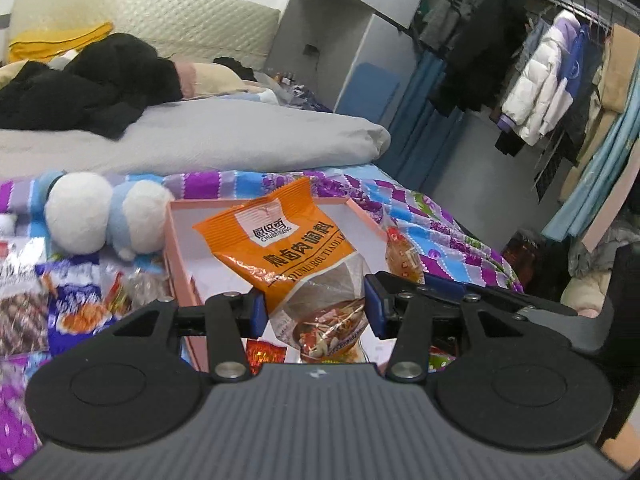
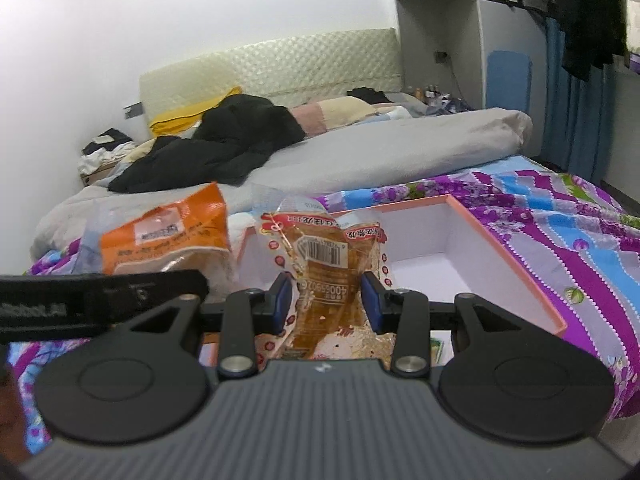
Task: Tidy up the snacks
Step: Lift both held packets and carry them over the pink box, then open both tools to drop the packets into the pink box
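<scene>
A pink box (image 1: pixel 179 256) with a white inside lies on the patterned bedspread; it also shows in the right wrist view (image 2: pixel 516 264). My left gripper (image 1: pixel 316 308) is shut on an orange seasoning packet (image 1: pixel 280 240) and holds it over the box. My right gripper (image 2: pixel 326 300) is shut on a clear brown snack packet (image 2: pixel 328 256) with a barcode, also over the box. The orange packet (image 2: pixel 168 236) shows at the left of the right wrist view, the brown packet (image 1: pixel 402 256) at the right of the left wrist view. Small snacks (image 1: pixel 266 351) lie in the box.
Several loose snack packets (image 1: pixel 72 304) lie left of the box beside a white and blue plush toy (image 1: pixel 104 216). A grey duvet (image 1: pixel 224 136) and black clothes (image 1: pixel 88 84) fill the bed behind. A clothes rack (image 1: pixel 560 72) stands at the right.
</scene>
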`<state>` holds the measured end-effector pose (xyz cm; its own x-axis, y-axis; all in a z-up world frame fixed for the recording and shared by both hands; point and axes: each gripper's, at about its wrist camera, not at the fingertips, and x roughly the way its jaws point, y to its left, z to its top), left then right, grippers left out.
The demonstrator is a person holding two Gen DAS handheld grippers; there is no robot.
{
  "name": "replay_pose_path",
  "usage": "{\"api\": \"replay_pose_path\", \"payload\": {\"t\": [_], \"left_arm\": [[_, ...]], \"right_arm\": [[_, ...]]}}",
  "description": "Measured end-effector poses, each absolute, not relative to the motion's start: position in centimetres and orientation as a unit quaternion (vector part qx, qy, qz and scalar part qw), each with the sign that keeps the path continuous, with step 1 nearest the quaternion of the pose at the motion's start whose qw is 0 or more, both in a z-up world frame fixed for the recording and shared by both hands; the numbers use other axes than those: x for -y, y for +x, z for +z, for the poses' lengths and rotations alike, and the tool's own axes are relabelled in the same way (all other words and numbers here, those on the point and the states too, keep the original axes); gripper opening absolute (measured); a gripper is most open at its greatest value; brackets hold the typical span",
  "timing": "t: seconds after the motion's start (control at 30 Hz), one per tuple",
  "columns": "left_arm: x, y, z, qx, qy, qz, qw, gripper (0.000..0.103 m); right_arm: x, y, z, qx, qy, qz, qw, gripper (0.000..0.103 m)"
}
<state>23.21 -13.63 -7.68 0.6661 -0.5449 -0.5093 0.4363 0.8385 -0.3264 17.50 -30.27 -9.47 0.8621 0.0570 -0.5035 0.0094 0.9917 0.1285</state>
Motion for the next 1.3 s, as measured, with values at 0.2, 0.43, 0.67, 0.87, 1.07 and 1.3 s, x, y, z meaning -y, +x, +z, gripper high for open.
{"api": "replay_pose_path", "payload": {"t": [0.2, 0.43, 0.67, 0.87, 1.07, 1.3], "left_arm": [[15.0, 27.5, -7.4, -0.326, -0.085, -0.268, 0.902, 0.053], [16.9, 32.1, -8.8, -0.378, -0.075, -0.252, 0.888, 0.053], [18.2, 34.4, -12.1, -0.43, -0.058, -0.237, 0.869, 0.053], [18.3, 34.5, -13.0, -0.439, -0.053, -0.235, 0.866, 0.053], [17.6, 34.1, -12.6, -0.432, -0.062, -0.229, 0.87, 0.071], [16.3, 32.4, -10.9, -0.405, -0.066, -0.224, 0.884, 0.071]], "right_arm": [[32.0, 20.3, -10.2, -0.275, 0.066, -0.003, 0.959, 0.041], [33.6, 24.3, -12.2, -0.331, 0.073, 0.001, 0.941, 0.041], [34.7, 26.6, -15.3, -0.391, 0.063, -0.008, 0.918, 0.041], [35.1, 27.0, -16.6, -0.412, 0.072, -0.001, 0.908, 0.045], [35.2, 26.7, -16.5, -0.41, 0.078, 0.002, 0.909, 0.073], [35.0, 25.6, -14.8, -0.385, 0.077, 0.0, 0.92, 0.074]]}}
